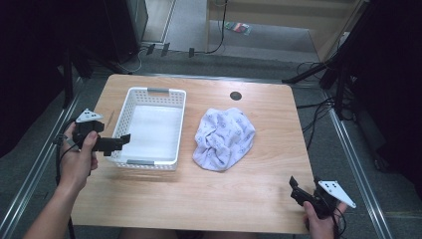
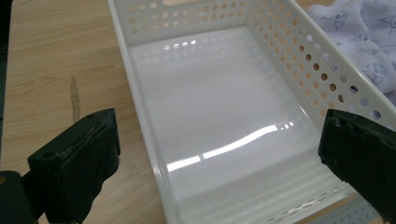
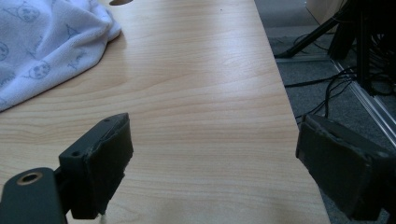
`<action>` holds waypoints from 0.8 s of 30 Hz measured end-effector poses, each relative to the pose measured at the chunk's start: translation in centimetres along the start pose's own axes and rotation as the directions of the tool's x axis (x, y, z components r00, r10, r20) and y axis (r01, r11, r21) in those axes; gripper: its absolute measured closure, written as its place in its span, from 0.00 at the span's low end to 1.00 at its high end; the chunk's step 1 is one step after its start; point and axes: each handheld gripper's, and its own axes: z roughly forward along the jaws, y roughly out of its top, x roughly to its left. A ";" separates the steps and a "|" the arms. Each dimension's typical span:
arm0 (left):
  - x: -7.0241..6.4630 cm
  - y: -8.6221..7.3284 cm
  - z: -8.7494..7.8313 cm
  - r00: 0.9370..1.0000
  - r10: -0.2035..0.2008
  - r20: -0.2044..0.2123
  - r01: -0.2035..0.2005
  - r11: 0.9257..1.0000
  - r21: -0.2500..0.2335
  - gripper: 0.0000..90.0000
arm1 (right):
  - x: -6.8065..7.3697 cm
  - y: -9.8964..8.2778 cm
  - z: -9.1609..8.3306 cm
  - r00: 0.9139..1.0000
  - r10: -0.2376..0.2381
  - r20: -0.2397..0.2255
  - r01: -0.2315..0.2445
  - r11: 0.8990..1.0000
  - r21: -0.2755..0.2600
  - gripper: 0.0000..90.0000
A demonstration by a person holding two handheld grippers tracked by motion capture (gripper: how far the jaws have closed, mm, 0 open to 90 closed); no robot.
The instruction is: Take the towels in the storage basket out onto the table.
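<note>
High view: left hand-held gripper (image 1: 121, 142) overlaps basket (image 1: 149, 94).

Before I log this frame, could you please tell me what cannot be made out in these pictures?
- Underside of the crumpled white printed cloth: hidden by its own folds, high view.
- The cloth's full outline: cut by the frame edge, both claw views.
- White perforated plastic basket: its near end is cut by the bottom edge, left claw view.
- Small coloured item on the far floor: too small, high view.

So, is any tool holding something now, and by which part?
Nothing is held. The left tool is open at the basket; the right tool is open over bare table.
</note>
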 end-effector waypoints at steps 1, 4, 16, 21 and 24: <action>0.1 -0.2 -0.1 1.000 -0.003 -0.002 0.003 1.000 -0.009 0.00 | 0.0 0.0 0.0 1.000 0.001 0.000 -0.001 1.000 0.000 0.12; 0.6 -0.7 -0.4 1.000 -0.011 -0.002 0.011 1.000 -0.011 0.00 | 0.0 0.0 0.0 1.000 0.001 0.001 -0.001 1.000 0.000 0.12; 2.6 -3.5 -1.2 0.998 -0.057 -0.025 0.055 0.997 -0.049 0.00 | 0.0 0.0 0.0 1.000 0.003 0.002 -0.003 1.000 0.002 0.12; 3.4 -4.7 -1.5 0.996 -0.079 -0.034 0.077 0.995 -0.058 0.00 | 0.0 0.0 0.0 1.000 0.004 0.003 -0.004 1.000 0.003 0.12; 3.7 -5.3 -1.6 0.996 -0.080 -0.038 0.077 0.995 -0.064 0.00 | 0.0 0.0 0.0 1.000 0.005 0.004 -0.005 1.000 0.005 0.12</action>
